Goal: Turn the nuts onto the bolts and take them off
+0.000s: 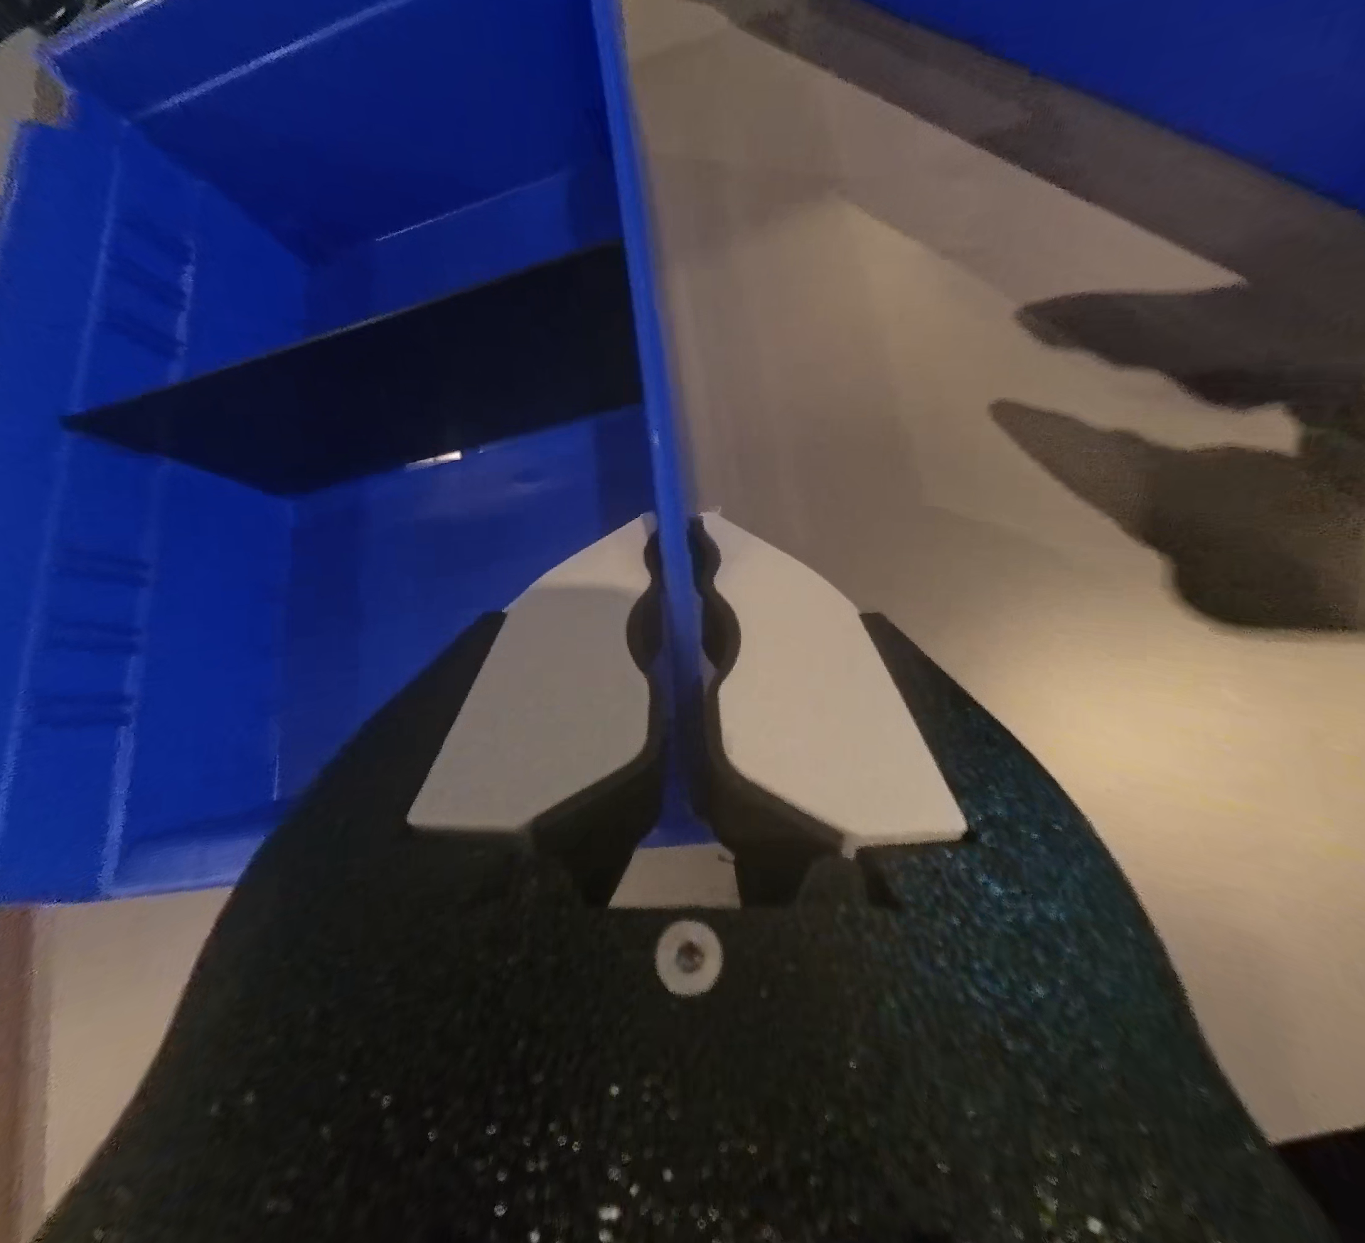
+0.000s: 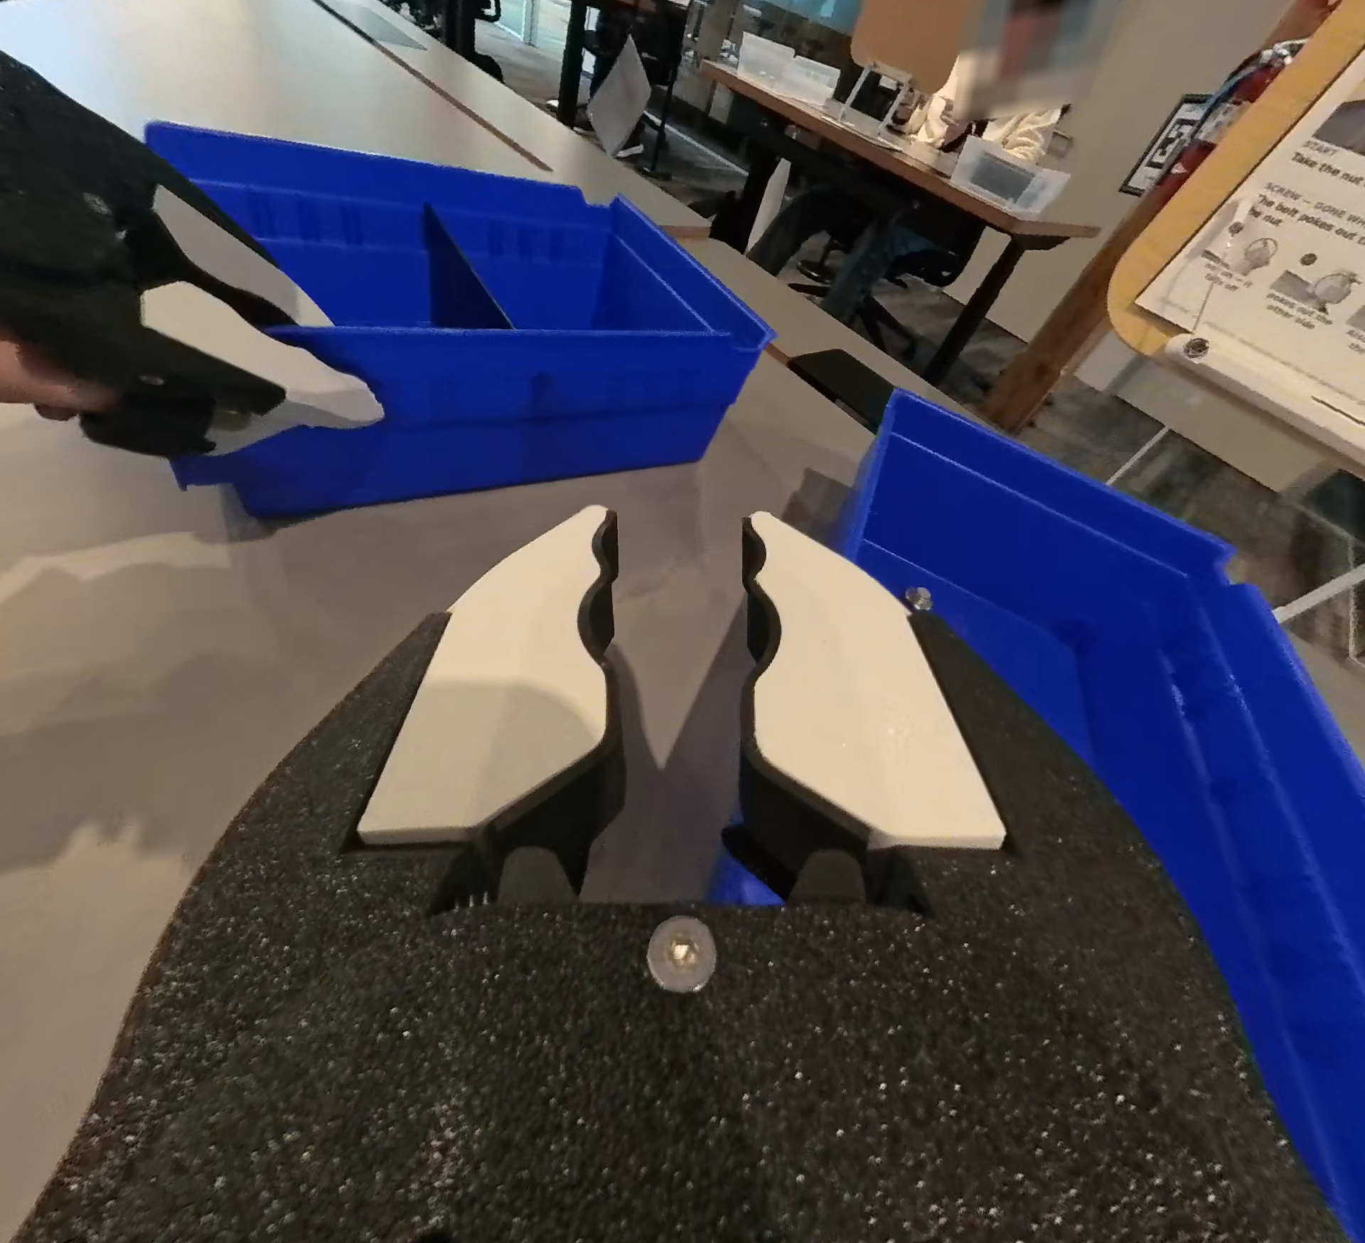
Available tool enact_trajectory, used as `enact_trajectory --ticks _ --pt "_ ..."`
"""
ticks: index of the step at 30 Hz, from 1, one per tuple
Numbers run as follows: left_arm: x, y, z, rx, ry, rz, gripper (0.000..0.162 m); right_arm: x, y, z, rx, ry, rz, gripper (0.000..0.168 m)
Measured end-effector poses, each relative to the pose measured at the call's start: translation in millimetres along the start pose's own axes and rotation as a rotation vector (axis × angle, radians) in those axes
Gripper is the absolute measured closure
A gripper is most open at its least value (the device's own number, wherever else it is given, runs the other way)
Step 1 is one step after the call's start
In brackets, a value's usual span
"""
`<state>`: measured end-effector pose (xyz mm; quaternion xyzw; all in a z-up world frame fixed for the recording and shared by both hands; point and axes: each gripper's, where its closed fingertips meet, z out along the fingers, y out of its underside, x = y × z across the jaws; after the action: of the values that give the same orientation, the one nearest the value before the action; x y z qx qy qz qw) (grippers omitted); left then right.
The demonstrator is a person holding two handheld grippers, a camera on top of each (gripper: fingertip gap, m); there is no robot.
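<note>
My left gripper [image 1: 676, 528] is shut on the long side wall [image 1: 628, 211] of a blue bin with a black divider [image 1: 354, 380]. In the right wrist view the left gripper [image 2: 332, 358] clamps the near wall of that divided bin [image 2: 517, 410]. My right gripper [image 2: 679, 528] is open and empty over the grey table [image 2: 221, 617]. A second blue bin [image 2: 1108, 654] stands just to its right. A small silver metal piece [image 2: 918, 596] lies in that bin beside my right finger. I see no other nuts or bolts; both compartments of the divided bin look bare.
The second blue bin [image 1: 1108, 11] also shows at the upper right of the left wrist view. A board with an instruction sheet [image 2: 1256, 248] stands at the right. Desks, chairs and a person sit beyond the table's far edge. Across from one pair of fingers to the other is roughly 20 cm.
</note>
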<state>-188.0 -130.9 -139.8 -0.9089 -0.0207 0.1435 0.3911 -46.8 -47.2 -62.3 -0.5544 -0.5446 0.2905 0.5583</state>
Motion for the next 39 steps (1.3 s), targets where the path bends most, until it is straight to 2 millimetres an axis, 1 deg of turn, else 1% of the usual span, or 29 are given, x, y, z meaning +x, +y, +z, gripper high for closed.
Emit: enact_trajectory --ticks 3,5,7,9,10,11,12,14,16,17,19,20,22,24,26,31,37,39 --pt "15.5 -3.5 -2.8 -0.002 0.022 0.039 0.157 0.0 1.4 -2.3 0.001 -0.001 0.011 0.137" --pt "27.4 -6.2 -4.4 0.005 0.068 0.051 0.153 0.8 2.4 -4.2 0.001 -0.001 0.017 0.137" --pt "36.8 -15.9 -10.0 0.058 0.121 0.04 0.148 1.9 3.1 -6.0 0.004 0.002 0.019 0.137" --pt "39.9 -30.2 -22.9 0.132 0.158 0.029 0.132 4.0 3.9 -8.3 0.007 0.008 0.021 0.137" --pt "36.6 -36.4 -30.5 0.162 0.154 0.033 0.126 4.9 4.2 -9.7 0.009 0.01 0.023 0.137" --pt "28.3 -41.5 -37.7 0.184 0.128 0.039 0.121 5.7 4.6 -11.2 0.012 0.01 0.027 0.137" --pt "15.1 -45.3 -44.3 0.199 0.085 0.044 0.118 6.5 4.9 -13.0 0.015 0.011 0.033 0.137" --pt "-21.8 -49.0 -54.9 0.21 -0.022 0.036 0.115 8.0 5.4 -16.4 0.023 0.014 0.043 0.137" --pt "-64.2 -46.7 -58.8 0.188 -0.112 0.01 0.108 8.6 6.3 -19.2 0.027 0.014 0.053 0.137" --pt "-83.2 -43.7 -58.0 0.167 -0.135 0.0 0.103 8.7 7.0 -20.3 0.027 0.014 0.056 0.137" --pt "-113.4 -35.6 -50.9 0.108 -0.138 -0.008 0.093 8.2 8.5 -21.6 0.026 0.012 0.062 0.137" --pt "-125.5 -30.8 -44.8 0.076 -0.131 -0.008 0.088 7.5 8.7 -21.8 0.027 0.01 0.064 0.137" --pt "-144.4 -16.3 -30.9 -0.016 -0.117 -0.006 0.083 5.1 8.2 -21.6 0.029 0.003 0.064 0.137" --pt "-155.1 -0.5 -19.8 -0.108 -0.102 -0.01 0.078 2.6 7.1 -21.3 0.031 -0.002 0.055 0.137" --pt "-158.5 10.4 -11.2 -0.161 -0.078 -0.031 0.078 -0.2 5.7 -20.5 0.033 -0.01 0.048 0.137" --pt "-151.2 33.2 1.7 -0.259 0.006 -0.123 0.083 -3.8 5.9 -18.4 0.028 -0.022 0.039 0.137" --pt "-145.7 41.6 9.5 -0.265 0.024 -0.157 0.092 0.3 7.5 -20.4 0.028 -0.013 0.044 0.138" --pt "-145.7 42.1 10.7 -0.259 0.024 -0.161 0.092 2.4 7.9 -21.6 0.029 -0.008 0.047 0.138"
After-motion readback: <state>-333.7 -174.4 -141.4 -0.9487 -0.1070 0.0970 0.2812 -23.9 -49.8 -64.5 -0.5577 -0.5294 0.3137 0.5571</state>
